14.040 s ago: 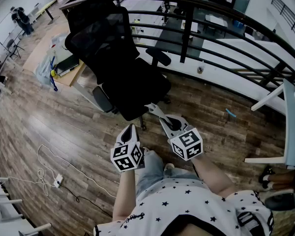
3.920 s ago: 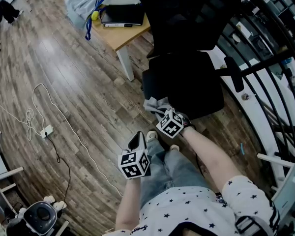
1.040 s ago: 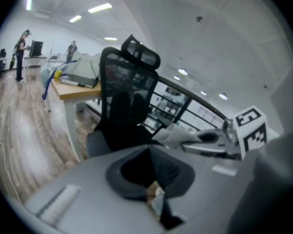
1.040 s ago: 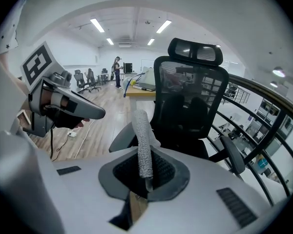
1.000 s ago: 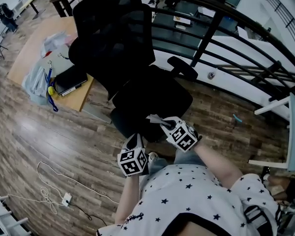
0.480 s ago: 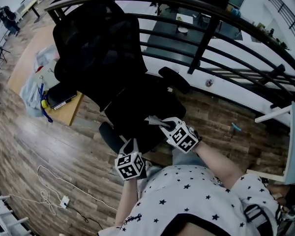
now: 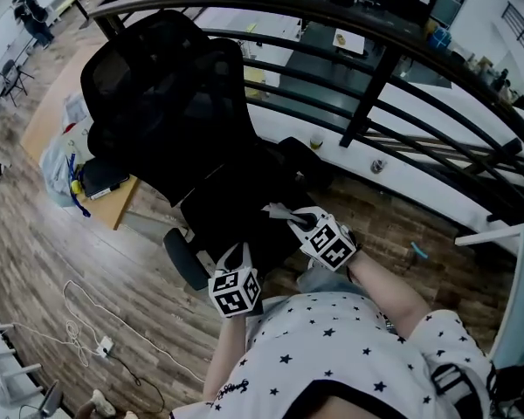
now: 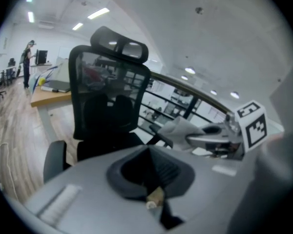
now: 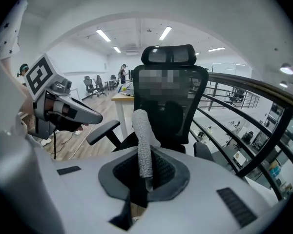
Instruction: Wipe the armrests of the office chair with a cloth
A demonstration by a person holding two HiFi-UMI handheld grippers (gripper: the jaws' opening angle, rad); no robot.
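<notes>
Wood floor by a railing: right claw clenched on the cloth over the office chair's seat, left claw closed, empty. Cloth judged light and limp; best gripped at one bunched end.

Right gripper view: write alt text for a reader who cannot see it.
The right gripper is shut on a pale cloth that stands up between its jaws, facing a black mesh office chair whose armrests are both in view. The left gripper shows at the left, and a dark railing runs along the right.
</notes>
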